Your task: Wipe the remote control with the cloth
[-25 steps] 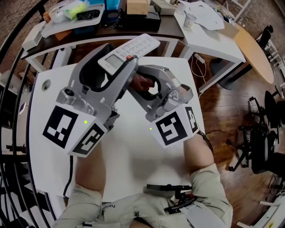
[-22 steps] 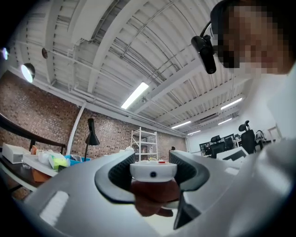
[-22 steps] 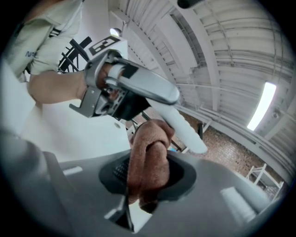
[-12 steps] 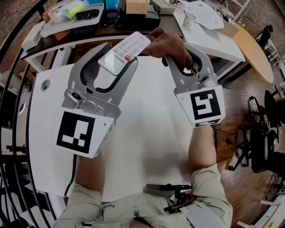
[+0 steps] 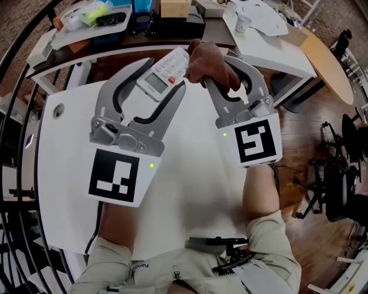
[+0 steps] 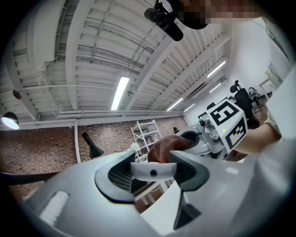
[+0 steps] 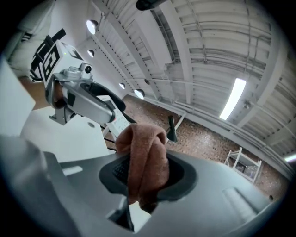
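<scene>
My left gripper (image 5: 164,79) is shut on a white remote control (image 5: 167,69) and holds it level above the white table (image 5: 190,172), display up. In the left gripper view the remote's end (image 6: 152,170) sits clamped between the pads. My right gripper (image 5: 221,72) is shut on a bunched brown cloth (image 5: 208,60). The cloth touches the remote's far right end. Seen from the right gripper view, the cloth (image 7: 145,157) fills the jaws, with the left gripper's body (image 7: 83,99) off to the left. The cloth (image 6: 164,146) also shows behind the remote in the left gripper view.
A dark desk behind the table carries a tray (image 5: 92,20) with small items and a box (image 5: 175,7). A white side table at back right holds a paper cup (image 5: 244,24). A black tool (image 5: 224,247) lies on the person's lap. Office chairs (image 5: 339,189) stand at right.
The right gripper rose from under the remote and swung to the right, then brought the cloth against the remote's far end. The left gripper rolled, turning the remote's display upward.
</scene>
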A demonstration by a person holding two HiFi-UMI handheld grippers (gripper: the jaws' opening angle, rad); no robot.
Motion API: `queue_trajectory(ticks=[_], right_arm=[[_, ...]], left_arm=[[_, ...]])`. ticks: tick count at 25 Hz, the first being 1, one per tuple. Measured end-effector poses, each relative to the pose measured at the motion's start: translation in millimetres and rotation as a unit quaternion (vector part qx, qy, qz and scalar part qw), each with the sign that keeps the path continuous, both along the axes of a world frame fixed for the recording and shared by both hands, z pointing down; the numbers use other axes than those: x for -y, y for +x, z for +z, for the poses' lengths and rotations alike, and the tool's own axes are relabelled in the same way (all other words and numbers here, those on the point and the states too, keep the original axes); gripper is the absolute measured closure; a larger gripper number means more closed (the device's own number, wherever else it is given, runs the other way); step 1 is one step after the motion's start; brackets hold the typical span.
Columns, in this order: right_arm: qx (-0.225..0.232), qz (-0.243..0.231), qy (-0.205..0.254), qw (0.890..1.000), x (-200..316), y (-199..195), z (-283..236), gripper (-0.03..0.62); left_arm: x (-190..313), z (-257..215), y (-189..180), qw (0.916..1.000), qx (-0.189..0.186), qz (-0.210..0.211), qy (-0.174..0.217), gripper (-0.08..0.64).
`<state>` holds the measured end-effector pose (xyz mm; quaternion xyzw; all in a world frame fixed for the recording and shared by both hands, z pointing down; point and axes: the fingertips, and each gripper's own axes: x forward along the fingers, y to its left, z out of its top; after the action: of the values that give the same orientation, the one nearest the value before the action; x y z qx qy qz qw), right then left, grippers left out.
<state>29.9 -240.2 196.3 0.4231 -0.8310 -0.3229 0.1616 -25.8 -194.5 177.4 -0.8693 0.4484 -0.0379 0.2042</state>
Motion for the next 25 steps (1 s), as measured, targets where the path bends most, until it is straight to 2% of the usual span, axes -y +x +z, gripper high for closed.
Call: queue_trajectory(ticks=[3, 7, 10, 15, 19, 25], right_arm=[[-0.015, -0.021, 0.007, 1.0, -9, -10, 0, 0.488], [-0.017, -0.053, 0.013, 0.998, -24, -22, -4, 0.488], [-0.007, -0.063, 0.015, 0.998, -28, -24, -7, 0.488], [0.016, -0.072, 0.012, 0.997, -30, -24, -10, 0.488], [0.052, -0.065, 0.011, 0.996, -26, -18, -16, 0.488], [0.131, -0.025, 0.011, 0.991, -16, 8, -34, 0.486]], left_arm=[[1, 2, -1, 1.0, 0.005, 0.0, 0.0, 0.318], [3, 2, -3, 0.9999, -0.009, 0.003, -0.008, 0.318], [3, 1, -3, 0.9996, -0.025, 0.007, -0.013, 0.318], [2, 0, -4, 0.9994, -0.03, 0.007, -0.015, 0.318], [3, -2, -7, 0.9987, -0.047, 0.002, -0.018, 0.318], [4, -8, -17, 0.9968, -0.075, -0.015, -0.02, 0.318]])
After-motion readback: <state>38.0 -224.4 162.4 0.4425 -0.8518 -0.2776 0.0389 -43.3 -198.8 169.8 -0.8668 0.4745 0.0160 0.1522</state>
